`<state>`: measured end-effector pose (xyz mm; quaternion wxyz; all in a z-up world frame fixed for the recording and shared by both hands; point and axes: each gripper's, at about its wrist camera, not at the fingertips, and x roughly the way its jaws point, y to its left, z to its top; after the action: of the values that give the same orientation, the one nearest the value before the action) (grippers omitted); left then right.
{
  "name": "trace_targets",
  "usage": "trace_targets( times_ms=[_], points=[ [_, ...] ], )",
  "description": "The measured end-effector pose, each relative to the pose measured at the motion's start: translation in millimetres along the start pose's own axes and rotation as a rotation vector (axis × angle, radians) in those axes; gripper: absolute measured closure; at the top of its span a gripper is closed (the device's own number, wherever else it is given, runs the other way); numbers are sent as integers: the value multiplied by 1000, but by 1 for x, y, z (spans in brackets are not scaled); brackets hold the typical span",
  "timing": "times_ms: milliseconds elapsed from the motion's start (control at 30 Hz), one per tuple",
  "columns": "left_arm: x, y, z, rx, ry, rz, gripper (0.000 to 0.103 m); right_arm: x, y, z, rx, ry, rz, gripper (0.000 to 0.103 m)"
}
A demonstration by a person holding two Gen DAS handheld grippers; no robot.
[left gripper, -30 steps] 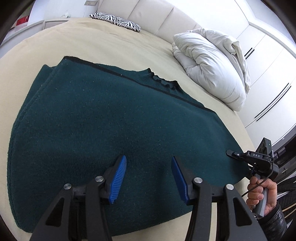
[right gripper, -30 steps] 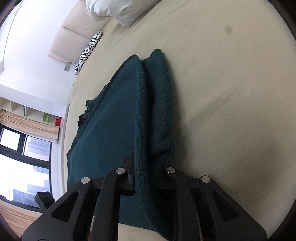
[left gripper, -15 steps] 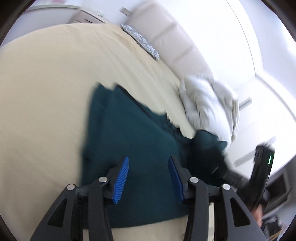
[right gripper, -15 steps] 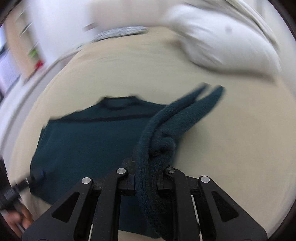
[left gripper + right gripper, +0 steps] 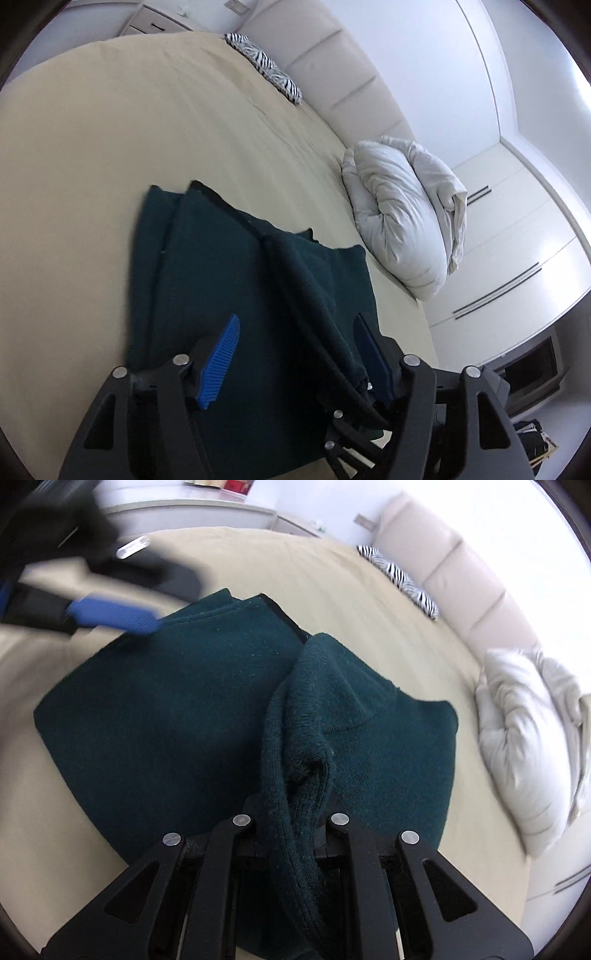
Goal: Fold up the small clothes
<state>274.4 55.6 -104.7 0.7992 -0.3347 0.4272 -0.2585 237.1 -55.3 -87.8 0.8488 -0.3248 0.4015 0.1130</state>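
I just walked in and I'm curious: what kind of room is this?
Most likely a bedroom: a wide bed with a padded headboard, a rolled white duvet, and wardrobe doors beside it.

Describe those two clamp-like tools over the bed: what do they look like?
Both are black plastic tools with two fingers on linked triangular arms with cut-outs, joined by round silver pins. The left gripper has bright blue ribbed pads lining its fingers. The right gripper has the same black frame; its pads are hidden. No cables or sleeves show.
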Motion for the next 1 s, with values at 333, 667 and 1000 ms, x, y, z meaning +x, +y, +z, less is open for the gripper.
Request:
trace_targets(
  times_ms=[333, 667, 1000],
  points=[
    [89, -6, 19, -29, 255, 14, 75, -5, 5, -26, 17, -75, 8, 89],
    [70, -6, 24, 21, 243, 15, 90, -60, -8, -62, 179, -120, 285, 60],
    [25, 22, 56, 0, 191, 59, 90, -85, -111, -96, 579, -313, 716, 47]
  ],
)
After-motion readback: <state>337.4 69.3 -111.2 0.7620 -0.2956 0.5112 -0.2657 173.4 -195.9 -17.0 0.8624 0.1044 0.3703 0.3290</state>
